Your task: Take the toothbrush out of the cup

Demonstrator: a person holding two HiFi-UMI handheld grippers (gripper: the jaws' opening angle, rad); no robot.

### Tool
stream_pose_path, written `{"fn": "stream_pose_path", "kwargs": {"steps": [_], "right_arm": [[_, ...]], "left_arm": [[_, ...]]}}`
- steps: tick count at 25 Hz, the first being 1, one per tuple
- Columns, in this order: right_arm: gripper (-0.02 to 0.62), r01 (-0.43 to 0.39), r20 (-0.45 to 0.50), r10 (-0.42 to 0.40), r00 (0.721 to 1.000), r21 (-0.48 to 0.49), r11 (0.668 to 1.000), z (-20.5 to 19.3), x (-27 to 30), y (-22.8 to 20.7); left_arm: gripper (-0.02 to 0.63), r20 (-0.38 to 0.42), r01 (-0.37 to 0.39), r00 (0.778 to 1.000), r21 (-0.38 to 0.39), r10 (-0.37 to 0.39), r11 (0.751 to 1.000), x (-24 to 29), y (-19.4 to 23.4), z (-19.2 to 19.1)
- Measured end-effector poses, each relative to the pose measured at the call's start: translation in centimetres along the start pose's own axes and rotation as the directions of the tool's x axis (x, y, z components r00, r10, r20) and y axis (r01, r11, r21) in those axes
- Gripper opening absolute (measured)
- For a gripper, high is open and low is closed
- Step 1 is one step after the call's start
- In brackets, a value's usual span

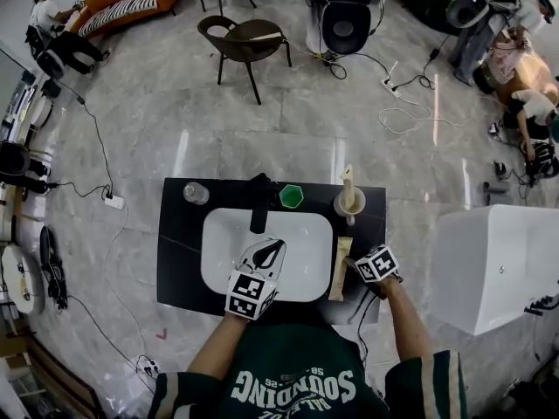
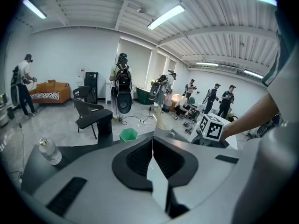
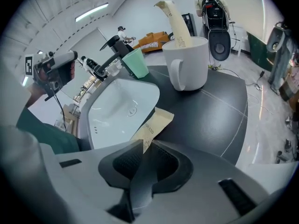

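A white cup stands at the back right of the black counter. A beige wrapped toothbrush sticks up out of it. A second beige packet lies flat on the counter along the sink's right rim. My right gripper points steeply down at the near end of that packet, and its tips pinch the end. Over the white sink my left gripper hangs shut, with nothing between its jaws.
Behind the sink are a green hexagonal cup, a black faucet and a clear bottle. A white tub stands to the right of the counter. Chairs, cables and several people fill the room beyond.
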State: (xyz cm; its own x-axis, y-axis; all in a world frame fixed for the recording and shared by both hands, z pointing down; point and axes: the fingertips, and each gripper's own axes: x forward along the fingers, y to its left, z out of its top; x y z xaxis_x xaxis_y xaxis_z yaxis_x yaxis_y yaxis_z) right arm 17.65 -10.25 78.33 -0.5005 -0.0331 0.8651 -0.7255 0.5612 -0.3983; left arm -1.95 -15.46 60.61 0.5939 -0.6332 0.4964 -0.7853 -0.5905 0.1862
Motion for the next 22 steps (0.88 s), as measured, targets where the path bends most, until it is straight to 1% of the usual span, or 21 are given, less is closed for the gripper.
{"fn": "stream_pose_path", "kwargs": {"steps": [3, 6, 9, 11, 13, 14, 15, 17, 20, 22], "right_arm": [[0.059, -0.003, 0.030, 0.002, 1.000, 0.019, 1.000, 0.2, -0.4, 0.3], [0.079, 0.019, 0.057, -0.021, 0.998, 0.032, 0.999, 0.4, -0.9, 0.2], [0.121, 0.046, 0.070, -0.049, 0.996, 0.039, 0.998, 0.5, -1.1, -0.2], [0.133, 0.062, 0.095, -0.066, 0.993, 0.052, 0.997, 0.9, -1.7, -0.3], [0.129, 0.056, 0.132, -0.065, 0.989, 0.071, 0.996, 1.5, -2.3, 0.1], [0.119, 0.056, 0.149, -0.067, 0.987, 0.076, 0.996, 1.8, -2.6, 0.3], [0.096, 0.064, 0.163, -0.075, 0.984, 0.076, 0.995, 2.0, -2.8, 0.4], [0.065, 0.081, 0.186, -0.093, 0.978, 0.068, 0.994, 2.3, -3.4, 0.5], [0.044, 0.091, 0.200, -0.099, 0.975, 0.049, 0.995, 2.5, -4.0, 1.1], [0.040, 0.121, 0.198, -0.122, 0.972, 0.020, 0.992, 2.5, -4.3, 1.4]], "left_arm": [[0.017, 0.004, 0.008, 1.000, 0.004, -0.008, 1.000, 0.0, -0.4, 0.0], [0.017, 0.010, 0.016, 1.000, 0.010, -0.016, 1.000, -0.2, -0.7, 0.1], [0.015, 0.018, 0.019, 1.000, 0.014, -0.019, 1.000, -0.3, -0.8, 0.4], [0.017, 0.023, 0.021, 1.000, 0.018, -0.021, 1.000, -0.3, -0.8, 0.5], [0.017, 0.030, 0.022, 0.999, 0.020, -0.023, 1.000, -0.4, -0.8, 0.7], [0.016, 0.034, 0.023, 0.999, 0.021, -0.023, 1.000, -0.4, -0.8, 0.8], [0.017, 0.037, 0.023, 0.999, 0.021, -0.024, 1.000, -0.5, -0.8, 0.9], [0.016, 0.042, 0.025, 0.999, 0.022, -0.026, 0.999, -0.6, -0.8, 1.1], [0.017, 0.053, 0.030, 0.998, 0.025, -0.031, 0.999, -0.8, -1.0, 1.5], [0.017, 0.058, 0.033, 0.998, 0.028, -0.034, 0.999, -0.9, -1.1, 1.7]]}}
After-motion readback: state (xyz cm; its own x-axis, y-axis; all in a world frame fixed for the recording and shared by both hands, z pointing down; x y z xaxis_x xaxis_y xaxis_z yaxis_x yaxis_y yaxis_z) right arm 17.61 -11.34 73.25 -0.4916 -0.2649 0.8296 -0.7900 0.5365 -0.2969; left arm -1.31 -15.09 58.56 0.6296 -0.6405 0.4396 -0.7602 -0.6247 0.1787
